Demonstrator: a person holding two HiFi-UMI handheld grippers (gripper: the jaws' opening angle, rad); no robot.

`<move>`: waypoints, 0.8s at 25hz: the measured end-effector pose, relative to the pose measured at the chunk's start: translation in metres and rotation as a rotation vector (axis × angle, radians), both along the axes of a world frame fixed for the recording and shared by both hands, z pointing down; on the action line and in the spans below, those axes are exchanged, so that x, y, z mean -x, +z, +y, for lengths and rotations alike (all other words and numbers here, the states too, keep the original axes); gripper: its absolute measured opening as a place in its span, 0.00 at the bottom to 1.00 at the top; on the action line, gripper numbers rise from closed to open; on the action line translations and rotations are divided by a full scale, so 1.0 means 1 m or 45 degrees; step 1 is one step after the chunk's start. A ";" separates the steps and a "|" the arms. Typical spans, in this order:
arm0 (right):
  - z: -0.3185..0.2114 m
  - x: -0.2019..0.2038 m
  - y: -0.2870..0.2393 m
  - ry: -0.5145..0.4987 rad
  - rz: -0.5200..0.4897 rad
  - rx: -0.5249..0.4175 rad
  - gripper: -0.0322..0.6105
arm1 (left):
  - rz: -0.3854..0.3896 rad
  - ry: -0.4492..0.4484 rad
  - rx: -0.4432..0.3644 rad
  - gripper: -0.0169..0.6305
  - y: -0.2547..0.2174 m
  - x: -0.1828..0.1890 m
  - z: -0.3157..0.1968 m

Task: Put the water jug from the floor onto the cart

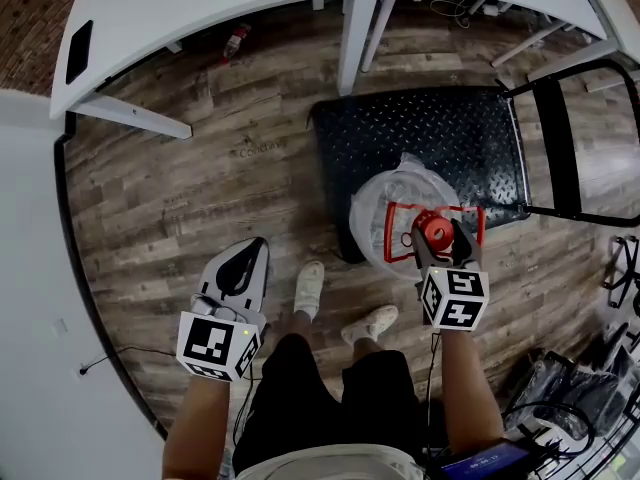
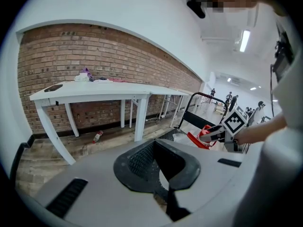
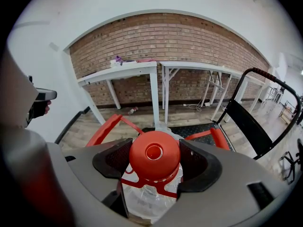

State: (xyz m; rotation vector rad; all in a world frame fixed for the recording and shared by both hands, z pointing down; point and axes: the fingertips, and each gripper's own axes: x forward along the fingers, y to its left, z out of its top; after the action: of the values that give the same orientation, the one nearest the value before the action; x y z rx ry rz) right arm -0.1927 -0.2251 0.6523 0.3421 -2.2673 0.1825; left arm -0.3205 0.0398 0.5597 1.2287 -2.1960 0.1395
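The water jug (image 1: 395, 203) is clear plastic with a red cap (image 1: 436, 230) and a red carry handle (image 1: 400, 213). In the head view it overlaps the near left corner of the black cart deck (image 1: 420, 128); I cannot tell whether it rests there. My right gripper (image 1: 437, 230) comes down over the jug's top, shut on it. In the right gripper view the cap (image 3: 154, 154) fills the space between both pads of the right gripper (image 3: 154, 150), with the jug body (image 3: 149, 200) below. My left gripper (image 1: 258, 246) hangs off to the left over bare floor, shut and empty; in its own view the left gripper (image 2: 155, 143) points at the tables.
The cart's black push handle (image 1: 560, 148) stands at the deck's right end. White tables (image 1: 200, 8) line the brick wall, with a small bottle (image 1: 235, 40) on the floor beneath. The person's shoes (image 1: 310, 288) are just left of the jug. Cables and gear (image 1: 590, 388) lie at lower right.
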 end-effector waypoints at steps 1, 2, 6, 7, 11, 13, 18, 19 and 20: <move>0.000 -0.002 0.000 0.001 0.005 -0.012 0.53 | -0.001 0.005 0.000 0.03 -0.001 -0.001 -0.001; 0.000 -0.004 0.000 0.000 0.010 -0.028 0.53 | -0.002 0.012 -0.001 0.03 -0.001 -0.002 -0.002; 0.002 -0.009 -0.015 -0.020 -0.005 -0.078 0.54 | -0.014 0.055 -0.016 0.03 -0.011 -0.005 -0.009; 0.002 -0.010 -0.024 -0.010 -0.022 -0.085 0.54 | -0.019 0.068 -0.024 0.03 -0.014 -0.005 -0.012; -0.006 -0.021 -0.073 0.081 -0.147 -0.098 0.54 | -0.033 0.134 -0.069 0.03 -0.031 -0.002 -0.029; -0.009 -0.032 -0.101 0.126 -0.205 -0.103 0.53 | -0.051 0.180 -0.099 0.03 -0.045 -0.003 -0.042; -0.012 -0.060 -0.168 0.242 -0.358 -0.142 0.53 | -0.115 0.313 -0.197 0.03 -0.091 -0.006 -0.077; -0.012 -0.065 -0.182 0.272 -0.390 -0.162 0.53 | -0.127 0.343 -0.218 0.03 -0.100 -0.007 -0.082; -0.011 -0.071 -0.196 0.299 -0.416 -0.189 0.51 | -0.134 0.368 -0.235 0.03 -0.108 -0.011 -0.084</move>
State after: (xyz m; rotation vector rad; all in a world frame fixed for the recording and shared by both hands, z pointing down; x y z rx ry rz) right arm -0.1221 -0.2365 0.4562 0.7019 -2.5655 0.2026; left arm -0.3097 -0.0445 0.4518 1.6750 -2.1455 0.1224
